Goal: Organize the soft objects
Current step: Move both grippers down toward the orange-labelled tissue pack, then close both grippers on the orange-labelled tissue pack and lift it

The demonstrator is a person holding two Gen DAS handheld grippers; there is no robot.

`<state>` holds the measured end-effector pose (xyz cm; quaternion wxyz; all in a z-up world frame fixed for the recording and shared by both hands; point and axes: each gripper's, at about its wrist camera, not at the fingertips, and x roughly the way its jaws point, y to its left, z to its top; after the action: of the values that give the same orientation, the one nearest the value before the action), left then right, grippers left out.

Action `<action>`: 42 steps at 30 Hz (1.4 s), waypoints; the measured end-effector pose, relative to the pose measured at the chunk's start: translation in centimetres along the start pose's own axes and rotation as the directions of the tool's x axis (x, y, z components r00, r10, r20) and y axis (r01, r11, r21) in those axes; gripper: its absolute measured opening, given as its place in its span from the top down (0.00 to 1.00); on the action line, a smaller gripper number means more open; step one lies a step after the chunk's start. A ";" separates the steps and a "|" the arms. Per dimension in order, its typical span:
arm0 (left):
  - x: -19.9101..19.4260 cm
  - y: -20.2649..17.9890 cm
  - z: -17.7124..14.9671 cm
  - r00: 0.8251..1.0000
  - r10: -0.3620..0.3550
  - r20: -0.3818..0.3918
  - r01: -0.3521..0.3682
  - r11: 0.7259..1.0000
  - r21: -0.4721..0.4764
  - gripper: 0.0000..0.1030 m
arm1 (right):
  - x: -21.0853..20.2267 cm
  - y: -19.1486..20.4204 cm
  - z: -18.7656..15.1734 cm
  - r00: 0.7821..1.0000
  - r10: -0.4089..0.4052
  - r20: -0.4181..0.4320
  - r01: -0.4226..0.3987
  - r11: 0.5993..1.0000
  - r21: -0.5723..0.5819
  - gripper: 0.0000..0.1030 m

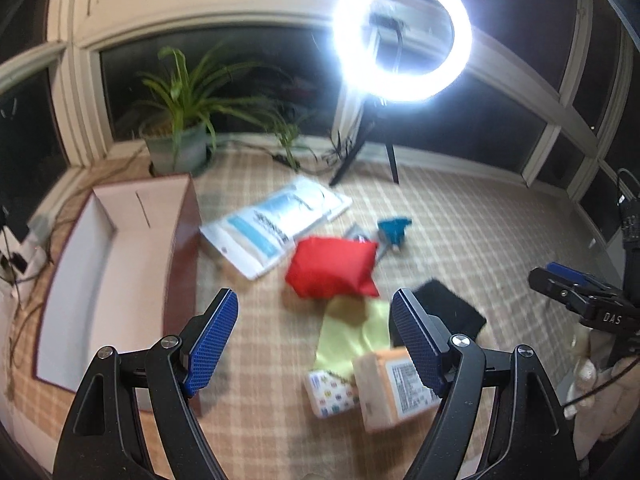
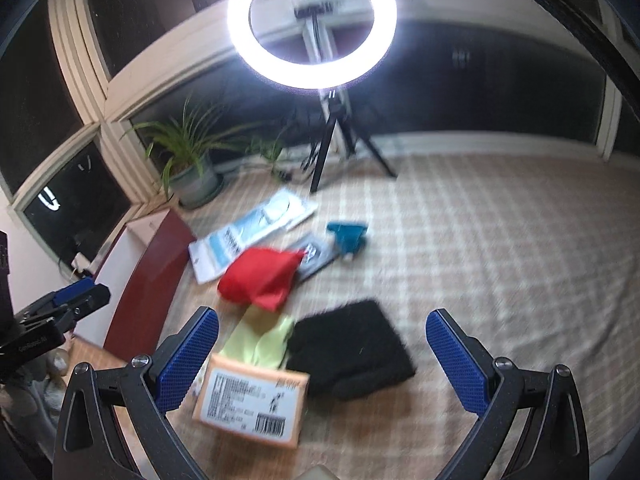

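Hovering above a plaid beige cloth surface [image 1: 460,232], the left gripper [image 1: 314,344] and right gripper [image 2: 322,354] both hang spread wide and empty, probably poised to choose a first item. The soft things lie scattered near each other: a puffy red fabric pouch [image 1: 334,266], a pale yellow cloth [image 1: 354,336], a black fuzzy folded cloth [image 2: 352,350], and an orange wrapped tissue pack [image 2: 252,398]. An open dark-red cardboard box [image 1: 182,248] waits at the left, likely as the destination. Motion blur smears the labels, and the small teal object [image 1: 394,230] is unidentifiable.
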<state>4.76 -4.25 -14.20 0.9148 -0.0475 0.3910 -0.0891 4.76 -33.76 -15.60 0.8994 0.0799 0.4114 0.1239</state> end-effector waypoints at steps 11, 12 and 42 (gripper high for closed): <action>2.2 -2.1 -3.8 0.987 -0.059 -0.151 0.058 0.998 -0.012 0.23 | 5.5 -0.6 -5.1 0.961 0.175 -0.214 -0.158 0.983 0.093 0.01; 2.4 -2.3 -4.1 0.984 -0.067 -0.163 0.066 0.998 -0.014 0.23 | 5.8 -0.7 -5.5 0.956 0.186 -0.226 -0.166 0.981 0.103 0.02; 8.9 -5.0 -8.9 0.921 -0.171 -0.350 0.139 0.984 -0.116 0.53 | 14.0 -2.6 -8.5 0.772 0.486 -0.409 -0.348 0.862 0.368 0.44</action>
<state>3.68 -11.10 -25.83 0.8152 -0.1020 0.5498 -0.1508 7.53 -31.89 -31.82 0.6951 0.2583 0.6094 0.2807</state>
